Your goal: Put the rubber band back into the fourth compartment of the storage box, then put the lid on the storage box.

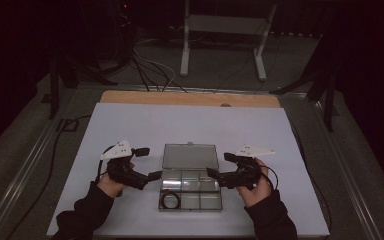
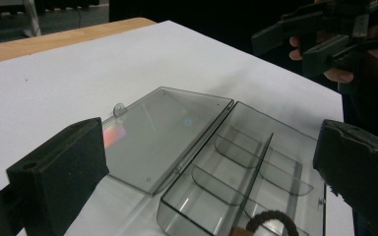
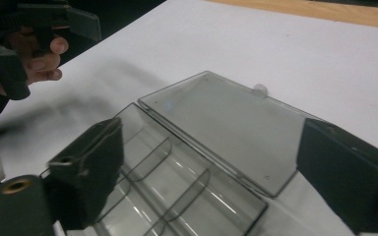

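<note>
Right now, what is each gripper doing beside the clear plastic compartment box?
Left gripper: open, holding nothing.
Right gripper: open, holding nothing.

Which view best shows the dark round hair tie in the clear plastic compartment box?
High view: the dark round hair tie lies whole in the clear plastic compartment box, near-left compartment. Left gripper view cuts it at the bottom edge.

overhead plus two close box [image 1: 190, 177] views

You worked in a dim room at a white tabletop [image 1: 130, 125] with a wooden strip [image 1: 190, 98] along its far edge. Beyond it, grey carpet [image 1: 220, 60] held a white metal stand [image 1: 225, 30], dark legs [image 1: 325, 85] and loose cables [image 1: 150, 67].
</note>
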Motion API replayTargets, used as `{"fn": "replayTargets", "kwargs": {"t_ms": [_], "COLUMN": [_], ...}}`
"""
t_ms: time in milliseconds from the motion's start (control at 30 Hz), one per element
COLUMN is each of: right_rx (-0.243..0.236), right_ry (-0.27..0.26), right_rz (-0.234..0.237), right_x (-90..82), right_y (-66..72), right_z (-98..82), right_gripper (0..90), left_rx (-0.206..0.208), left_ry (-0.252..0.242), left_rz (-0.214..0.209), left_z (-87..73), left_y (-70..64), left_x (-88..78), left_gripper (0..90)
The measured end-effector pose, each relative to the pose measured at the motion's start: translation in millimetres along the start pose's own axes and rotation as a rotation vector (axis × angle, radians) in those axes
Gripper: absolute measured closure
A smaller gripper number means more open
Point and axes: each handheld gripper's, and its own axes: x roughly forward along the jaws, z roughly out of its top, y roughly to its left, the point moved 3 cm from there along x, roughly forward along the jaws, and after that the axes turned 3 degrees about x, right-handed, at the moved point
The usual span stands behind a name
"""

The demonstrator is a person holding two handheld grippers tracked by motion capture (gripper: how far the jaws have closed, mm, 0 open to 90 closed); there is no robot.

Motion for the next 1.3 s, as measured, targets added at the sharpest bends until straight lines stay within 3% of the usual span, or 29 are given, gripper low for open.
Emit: {"fn": "replayTargets", "kwargs": {"t_ms": [100, 433, 733, 933, 1100, 1300], "right_rx": [0.013, 0.017, -0.014, -0.022, -0.025, -0.033], "right_ry": [-0.007, -0.056, -0.057, -0.066, -0.08, -0.074], "right_rz": [-0.006, -0.024, -0.025, -0.003, 0.002, -0.002], "right_x": [-3.1, -10.5, -10.2, -10.5, -11.5, -9.5], "right_y": [-4.9, -16.0, -14.6, -13.6, -13.7, -13.5], "right_z": [-2.8, -10.6, -19.1, -23.0, -24.2, -25.8], "right_gripper": [3.8, 0.0, 0.0, 0.0, 0.0, 0.0], "left_rx": [-0.005, -0.015, -0.048, -0.095, -0.101, -0.133], "left_ry": [0.003, 0.022, 0.036, 0.038, 0.044, 0.077], "left_rz": [0.0, 0.032, 0.055, 0.051, 0.062, 0.076], "left_z": [3.6, 13.1, 14.0, 13.9, 12.3, 9.8], "left_y": [2.2, 15.2, 23.7, 26.9, 28.2, 29.9], "left_x": [5.2, 19.5, 30.2, 35.9, 38.3, 42.9], "left_gripper": [0.7, 0.6, 0.7, 0.7, 0.6, 0.6]}}
